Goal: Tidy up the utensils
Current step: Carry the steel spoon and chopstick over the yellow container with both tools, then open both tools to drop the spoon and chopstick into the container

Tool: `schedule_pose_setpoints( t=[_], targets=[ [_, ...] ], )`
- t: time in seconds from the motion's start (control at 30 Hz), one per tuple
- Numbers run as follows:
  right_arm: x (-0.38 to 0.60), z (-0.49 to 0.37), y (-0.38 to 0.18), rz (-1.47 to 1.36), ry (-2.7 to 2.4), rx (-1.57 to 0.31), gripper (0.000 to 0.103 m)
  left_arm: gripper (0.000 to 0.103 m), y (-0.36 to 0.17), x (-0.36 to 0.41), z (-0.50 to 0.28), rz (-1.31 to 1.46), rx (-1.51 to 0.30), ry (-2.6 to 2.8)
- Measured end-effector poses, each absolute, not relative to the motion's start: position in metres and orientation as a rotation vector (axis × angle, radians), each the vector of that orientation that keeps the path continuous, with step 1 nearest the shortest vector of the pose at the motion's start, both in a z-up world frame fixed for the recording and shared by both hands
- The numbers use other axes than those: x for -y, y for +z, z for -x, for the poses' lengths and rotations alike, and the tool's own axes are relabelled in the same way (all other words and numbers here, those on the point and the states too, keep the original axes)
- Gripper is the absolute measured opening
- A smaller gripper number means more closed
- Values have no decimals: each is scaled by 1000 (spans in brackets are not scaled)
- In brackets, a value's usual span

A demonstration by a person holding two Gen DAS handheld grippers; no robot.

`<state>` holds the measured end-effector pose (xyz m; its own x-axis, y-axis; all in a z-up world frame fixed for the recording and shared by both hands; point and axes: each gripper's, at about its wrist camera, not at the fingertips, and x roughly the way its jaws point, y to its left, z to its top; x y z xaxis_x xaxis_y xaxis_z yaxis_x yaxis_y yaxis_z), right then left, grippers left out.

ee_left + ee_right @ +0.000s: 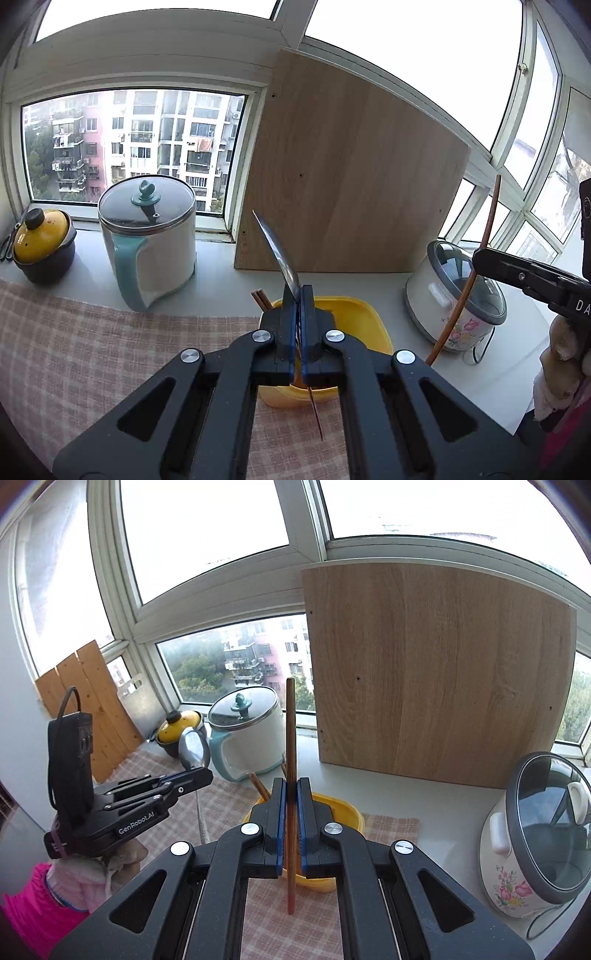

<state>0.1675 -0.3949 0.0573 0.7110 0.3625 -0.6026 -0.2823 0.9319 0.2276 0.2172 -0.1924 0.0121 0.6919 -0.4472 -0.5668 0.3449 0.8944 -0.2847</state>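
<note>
Left wrist view: left gripper [297, 295] pinches one spoon [279, 251], held above the yellow container [364, 314] at the checked cloth's far edge. Right wrist view: right gripper [291, 788] pinches one chopstick [291, 738]; two more chopsticks [257, 786] stand in the container. Judged step: carrying utensils; next calls for lowering them into place.

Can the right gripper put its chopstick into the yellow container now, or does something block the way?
Probably yes. The right gripper holds the chopstick just above the yellow container, whose opening looks free apart from chopsticks leaning at its left edge.
</note>
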Motion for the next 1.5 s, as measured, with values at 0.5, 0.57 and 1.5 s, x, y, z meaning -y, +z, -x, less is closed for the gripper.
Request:
schedule_pose_setpoints(
  t=[0.5, 0.57, 1.5],
  targets=[
    [401, -207, 56, -103, 318, -658, 4, 0, 3, 217, -256, 161, -671, -377],
    [401, -211, 50, -108, 316, -668, 4, 0, 1, 219, -258, 156, -671, -367],
    [406, -207, 0, -138, 308, -804, 4, 0, -13, 230, -231, 103, -716, -428]
  ],
)
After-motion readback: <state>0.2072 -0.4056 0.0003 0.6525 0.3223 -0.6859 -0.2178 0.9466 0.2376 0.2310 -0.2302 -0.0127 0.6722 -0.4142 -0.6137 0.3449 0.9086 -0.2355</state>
